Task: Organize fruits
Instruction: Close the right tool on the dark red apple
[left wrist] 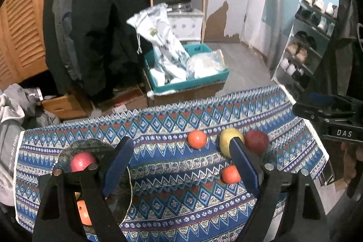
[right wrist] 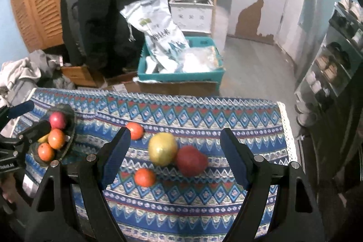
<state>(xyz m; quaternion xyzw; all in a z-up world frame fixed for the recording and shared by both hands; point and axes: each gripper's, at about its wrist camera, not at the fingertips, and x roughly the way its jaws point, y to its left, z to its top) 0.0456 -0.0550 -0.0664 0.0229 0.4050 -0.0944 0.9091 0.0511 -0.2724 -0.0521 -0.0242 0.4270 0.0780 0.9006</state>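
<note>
Here, both tools stand wide apart at the jaws and hold nothing. The left tool (left wrist: 181, 165) hovers over the desk covered in a blue patterned cloth (left wrist: 181, 208), its left finger above the dark round bowl (left wrist: 95, 144) at the desk's left end. In the right wrist view that bowl (right wrist: 70, 115) holds a pink-red apple (right wrist: 57, 120), two orange fruits (right wrist: 56, 138) (right wrist: 46, 152) and a sliver of something yellow (right wrist: 43, 139). The right tool (right wrist: 174, 155) frames the loose fruit on the cloth: a large yellow round fruit (right wrist: 162, 147) touching a dark red apple (right wrist: 190, 162), a small orange fruit (right wrist: 144, 177) just in front of them, and another orange fruit (right wrist: 135, 130) farther back, beside the left fingertip. Beyond the desk a teal crate (right wrist: 181, 77) of white bags sits on the floor.
</note>
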